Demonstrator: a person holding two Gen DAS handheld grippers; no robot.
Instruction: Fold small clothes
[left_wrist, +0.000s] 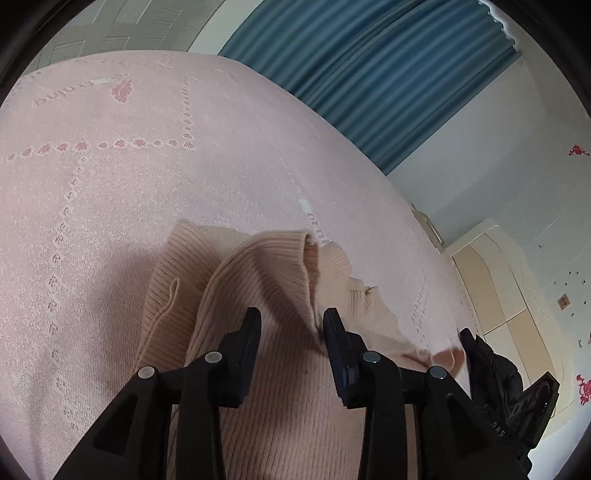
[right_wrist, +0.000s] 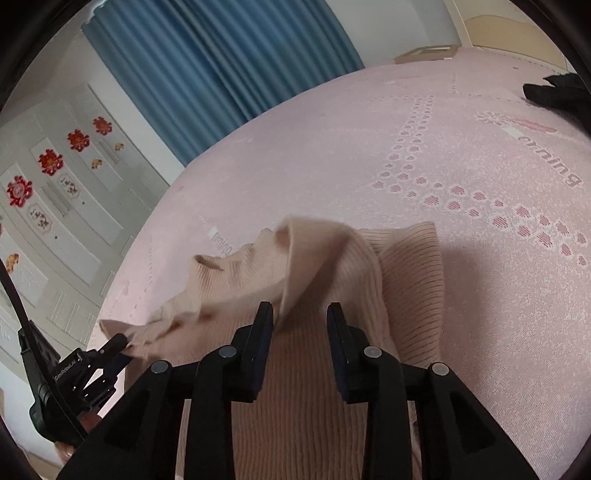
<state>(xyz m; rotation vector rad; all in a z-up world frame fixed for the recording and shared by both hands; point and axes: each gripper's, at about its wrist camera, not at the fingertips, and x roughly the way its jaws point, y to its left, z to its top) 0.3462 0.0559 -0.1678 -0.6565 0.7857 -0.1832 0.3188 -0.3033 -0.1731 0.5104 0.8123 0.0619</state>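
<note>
Both grippers, left (left_wrist: 291, 319) and right (right_wrist: 300, 314), hang over the sweater (left_wrist: 280, 369) on the bed (left_wrist: 110, 221) with jaws wide, holding nothing. It runs lengthwise away from them, folded flap nearest the right (I'd guess).

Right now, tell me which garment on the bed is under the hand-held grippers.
The pink ribbed sweater: left hand-held gripper and right hand-held gripper are over it; the black garment lies far off.
</note>
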